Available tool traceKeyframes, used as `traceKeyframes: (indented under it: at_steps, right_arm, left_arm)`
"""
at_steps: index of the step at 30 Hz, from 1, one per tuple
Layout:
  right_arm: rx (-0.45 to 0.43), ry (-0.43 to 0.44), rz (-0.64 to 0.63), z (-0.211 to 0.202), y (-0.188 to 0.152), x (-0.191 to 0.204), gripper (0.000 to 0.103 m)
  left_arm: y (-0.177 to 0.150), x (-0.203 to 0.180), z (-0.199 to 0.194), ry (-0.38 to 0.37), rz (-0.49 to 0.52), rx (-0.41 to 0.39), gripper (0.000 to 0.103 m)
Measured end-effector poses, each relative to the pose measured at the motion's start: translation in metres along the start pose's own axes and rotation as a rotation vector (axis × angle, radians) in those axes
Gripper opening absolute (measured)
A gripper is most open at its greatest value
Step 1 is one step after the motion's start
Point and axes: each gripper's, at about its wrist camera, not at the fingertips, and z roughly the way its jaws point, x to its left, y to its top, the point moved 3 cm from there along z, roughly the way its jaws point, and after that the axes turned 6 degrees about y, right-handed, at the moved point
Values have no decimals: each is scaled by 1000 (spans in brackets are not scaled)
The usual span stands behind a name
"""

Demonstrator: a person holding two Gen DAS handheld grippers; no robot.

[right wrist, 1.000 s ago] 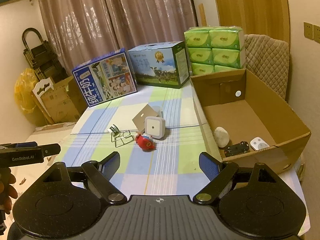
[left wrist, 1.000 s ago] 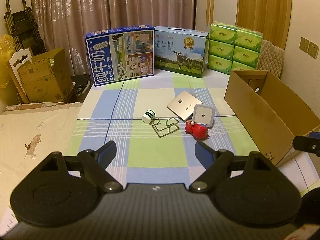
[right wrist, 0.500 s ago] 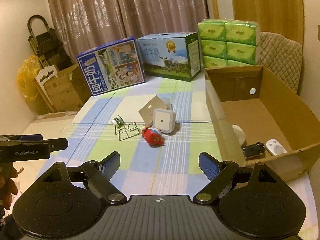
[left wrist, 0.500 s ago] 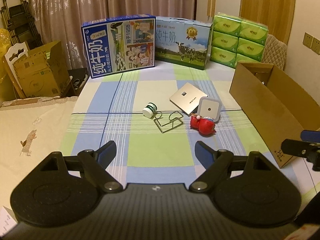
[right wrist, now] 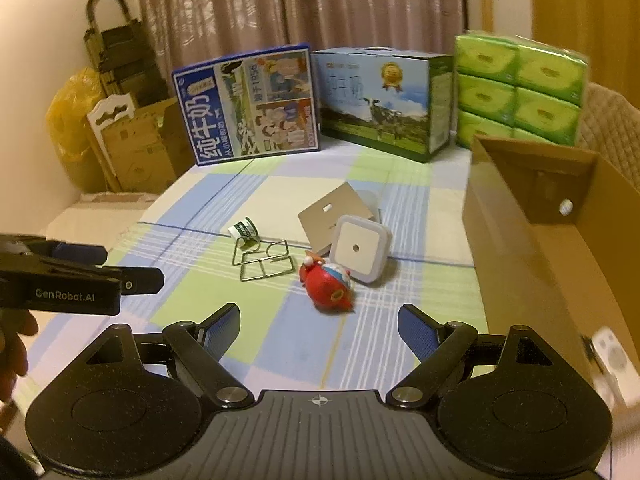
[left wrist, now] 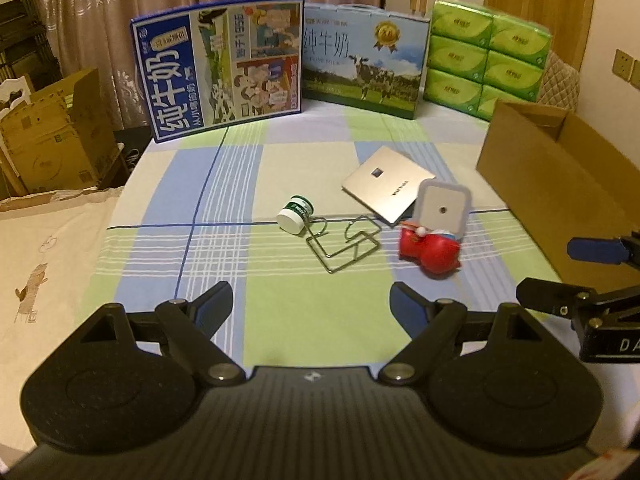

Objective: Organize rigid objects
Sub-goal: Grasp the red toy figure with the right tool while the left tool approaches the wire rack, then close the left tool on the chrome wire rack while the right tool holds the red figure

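On a checked bedspread (left wrist: 280,168), five loose items lie clustered beside an open cardboard box (right wrist: 532,248), within easy reach of where they presumably belong. A red toy (right wrist: 329,282) lies on its side against a white square night-light (right wrist: 359,249), which leans on a flat silver plate (left wrist: 387,189); a bent wire rack (left wrist: 342,246) and a toppled small green-and-white bottle (left wrist: 296,213) sit just left of them. At least one white gadget (right wrist: 611,358) is already in the box. The left gripper (left wrist: 311,304) hovers with its jaws spread wide and empty, aimed between rack and toy. The right gripper (right wrist: 319,328) is likewise released and holds nothing, facing the toy and night-light, likely the next pick since they lie nearest the box. Milk cartons (left wrist: 224,68) and green tissue packs (left wrist: 488,56) line the far edge, out of the way. Compared with a second ago, both cameras have drawn closer to the cluster, the right one swinging left off the box interior, while the objects themselves have not moved.
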Motion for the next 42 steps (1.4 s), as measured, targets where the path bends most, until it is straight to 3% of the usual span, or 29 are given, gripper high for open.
traceKeyframes:
  at_steps: [8, 16, 18, 21, 28, 33, 42]
  right_arm:
    - [39, 16, -27, 59, -8, -17, 83]
    - [58, 42, -44, 101, -2, -24, 82]
    - [72, 33, -41, 111, -2, -28, 72]
    - [90, 33, -23, 123, -2, -33, 66]
    - [81, 40, -32, 133, 1, -36, 60]
    - [91, 36, -33, 138, 1, -35, 43]
    - [84, -4, -18, 121, 4, -34, 43]
  left_arm:
    - [-1, 5, 62, -8, 20, 44, 82]
    - [8, 6, 93, -12, 55, 41, 82]
    - [6, 11, 98, -16, 35, 55, 82]
    - [5, 14, 101, -27, 16, 63, 82]
    - [4, 9, 102, -48, 16, 59, 81]
    - [4, 5, 103, -68, 18, 53, 81]
    - [7, -5, 111, -108, 24, 28, 77]
